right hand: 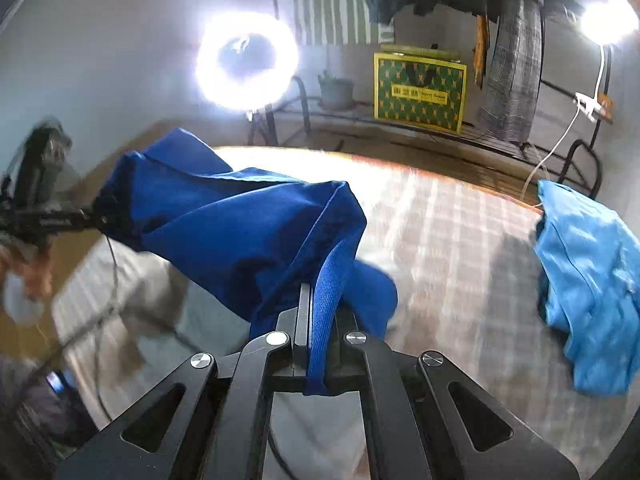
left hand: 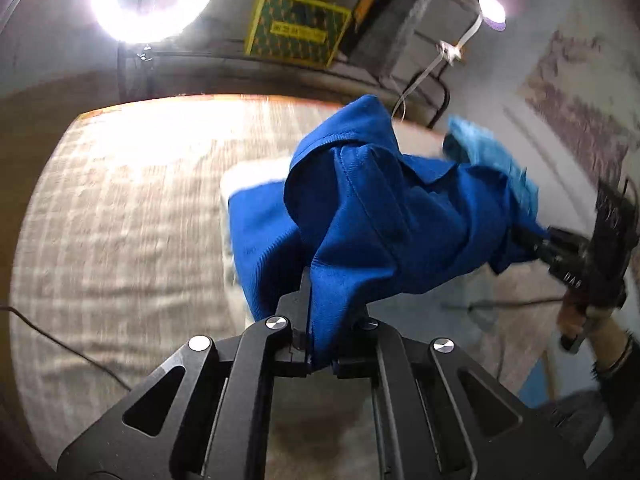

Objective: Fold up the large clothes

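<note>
A dark blue garment [left hand: 384, 216] hangs in the air between my two grippers, above a bed with a checked beige cover [left hand: 120, 216]. My left gripper [left hand: 310, 280] is shut on one edge of it. The right gripper [left hand: 532, 240] shows at the right of that view, clamped on the other end. In the right wrist view my right gripper [right hand: 316, 296] is shut on a ribbed blue hem of the garment [right hand: 224, 224], and the left gripper [right hand: 86, 216] holds the far end at the left. The cloth sags in folds between them.
A light blue garment [right hand: 588, 280] lies crumpled at the right side of the checked cover [right hand: 460, 248]. Behind the bed stand a ring light [right hand: 246, 68], a yellow-green patterned bag [right hand: 420, 90], a clothes rack with hanging clothes [right hand: 508, 60] and a small lamp [right hand: 608, 20]. A cable [left hand: 60, 344] crosses the cover.
</note>
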Tool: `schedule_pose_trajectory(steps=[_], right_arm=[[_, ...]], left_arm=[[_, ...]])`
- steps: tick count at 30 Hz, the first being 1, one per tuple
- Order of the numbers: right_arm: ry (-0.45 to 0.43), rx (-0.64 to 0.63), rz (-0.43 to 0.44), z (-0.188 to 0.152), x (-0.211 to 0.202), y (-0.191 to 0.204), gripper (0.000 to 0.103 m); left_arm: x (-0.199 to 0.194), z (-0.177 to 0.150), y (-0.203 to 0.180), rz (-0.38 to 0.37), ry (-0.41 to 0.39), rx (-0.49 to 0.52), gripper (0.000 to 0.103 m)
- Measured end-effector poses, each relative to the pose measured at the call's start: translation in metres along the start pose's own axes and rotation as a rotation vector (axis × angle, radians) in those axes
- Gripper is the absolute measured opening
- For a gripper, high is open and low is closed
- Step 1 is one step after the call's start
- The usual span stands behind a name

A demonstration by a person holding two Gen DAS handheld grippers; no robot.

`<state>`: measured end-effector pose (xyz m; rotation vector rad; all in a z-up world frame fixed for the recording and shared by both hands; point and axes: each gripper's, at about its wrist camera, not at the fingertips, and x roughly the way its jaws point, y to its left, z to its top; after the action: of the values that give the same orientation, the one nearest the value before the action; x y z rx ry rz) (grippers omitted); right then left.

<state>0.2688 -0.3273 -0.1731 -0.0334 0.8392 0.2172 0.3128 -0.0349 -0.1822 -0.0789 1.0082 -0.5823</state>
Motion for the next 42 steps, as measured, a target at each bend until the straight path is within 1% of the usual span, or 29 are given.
schedule_pose_trajectory(steps=[2, 4, 6, 7, 9, 11, 14, 15, 16, 17, 18, 19, 20, 21, 24, 26, 27, 29, 31, 32, 33, 35, 37, 38, 39, 40, 41, 42], right_arm=[[0.028, -0.004, -0.005, -0.014, -0.003, 0.006, 0.001], [0.046, -0.014, -0.016, -0.023, -0.007, 0.009, 0.003], [0.064, -0.035, -0.008, -0.032, -0.022, 0.014, 0.004], [0.063, -0.048, -0.015, -0.034, -0.029, 0.017, 0.008], [0.03, -0.053, -0.035, -0.041, -0.057, 0.02, 0.011], [-0.016, -0.018, -0.001, -0.046, -0.087, 0.018, 0.015], [-0.095, 0.065, 0.033, -0.059, -0.135, 0.016, 0.018], [-0.122, 0.087, 0.041, -0.063, -0.15, 0.014, 0.018], [-0.143, 0.101, 0.048, -0.066, -0.161, 0.015, 0.021], [-0.169, 0.116, 0.058, -0.071, -0.174, 0.014, 0.026], [-0.191, 0.132, 0.063, -0.074, -0.184, 0.014, 0.029], [-0.214, 0.155, 0.072, -0.078, -0.193, 0.013, 0.036], [-0.225, 0.167, 0.089, -0.08, -0.198, 0.013, 0.04], [-0.23, 0.172, 0.108, -0.082, -0.199, 0.014, 0.04], [-0.218, 0.179, 0.107, -0.078, -0.185, 0.015, 0.04], [-0.196, 0.198, 0.136, -0.073, -0.166, 0.015, 0.04], [-0.175, 0.202, 0.15, -0.069, -0.154, 0.015, 0.04], [-0.12, 0.184, 0.153, -0.059, -0.123, 0.017, 0.044], [-0.076, 0.174, 0.118, -0.049, -0.093, 0.017, 0.045], [-0.054, 0.187, 0.106, -0.044, -0.076, 0.014, 0.045], [-0.034, 0.211, 0.105, -0.04, -0.062, 0.009, 0.046], [0.016, 0.262, 0.106, -0.036, -0.031, 0.0, 0.046], [0.065, 0.277, 0.103, -0.036, -0.008, -0.005, 0.046], [0.085, 0.262, 0.103, -0.037, 0.002, -0.002, 0.04], [0.09, 0.244, 0.11, -0.037, 0.007, 0.0, 0.03], [0.087, 0.222, 0.13, -0.037, 0.009, 0.003, 0.006], [0.091, 0.202, 0.148, -0.036, 0.01, 0.007, 0.003], [0.083, 0.181, 0.148, -0.037, 0.008, 0.011, 0.003]], left_arm=[[-0.005, -0.018, -0.006, 0.023, 0.031, 0.032, 0.003], [-0.013, -0.032, -0.01, 0.025, 0.045, 0.041, 0.004], [-0.026, -0.042, -0.013, 0.023, 0.046, 0.045, 0.01], [-0.035, -0.048, -0.013, 0.022, 0.046, 0.04, 0.012], [-0.06, -0.061, -0.014, 0.007, 0.028, 0.041, 0.021], [-0.083, -0.07, -0.012, 0.0, -0.003, 0.034, 0.023], [-0.129, -0.086, -0.011, -0.037, -0.073, 0.005, 0.024], [-0.141, -0.091, -0.012, -0.049, -0.091, 0.003, 0.03], [-0.153, -0.095, -0.014, -0.054, -0.112, 0.0, 0.036], [-0.163, -0.096, -0.016, -0.054, -0.134, -0.006, 0.051], [-0.172, -0.098, -0.018, -0.061, -0.156, -0.013, 0.062], [-0.176, -0.097, -0.019, -0.068, -0.17, -0.015, 0.064], [-0.177, -0.096, -0.02, -0.071, -0.174, -0.022, 0.064], [-0.173, -0.092, -0.02, -0.07, -0.172, -0.031, 0.064], [-0.151, -0.078, -0.016, -0.09, -0.153, -0.098, 0.064], [-0.132, -0.066, -0.015, -0.119, -0.139, -0.13, 0.064], [-0.123, -0.062, -0.016, -0.124, -0.133, -0.13, 0.064], [-0.101, -0.048, -0.016, -0.131, -0.116, -0.155, 0.064], [-0.078, -0.034, -0.015, -0.106, -0.098, -0.162, 0.064], [-0.066, -0.027, -0.014, -0.079, -0.091, -0.159, 0.064], [-0.058, -0.023, -0.012, -0.075, -0.082, -0.167, 0.064], [-0.037, -0.017, -0.005, -0.1, -0.053, -0.196, 0.064], [-0.021, -0.016, 0.0, -0.104, -0.036, -0.205, 0.063], [-0.014, -0.017, 0.002, -0.116, -0.026, -0.207, 0.053], [-0.009, -0.019, 0.004, -0.136, -0.011, -0.212, 0.04], [-0.007, -0.022, 0.004, -0.148, 0.0, -0.211, 0.037], [-0.007, -0.025, 0.003, -0.151, 0.006, -0.191, 0.036], [-0.008, -0.028, 0.0, -0.152, 0.006, -0.17, 0.033]])
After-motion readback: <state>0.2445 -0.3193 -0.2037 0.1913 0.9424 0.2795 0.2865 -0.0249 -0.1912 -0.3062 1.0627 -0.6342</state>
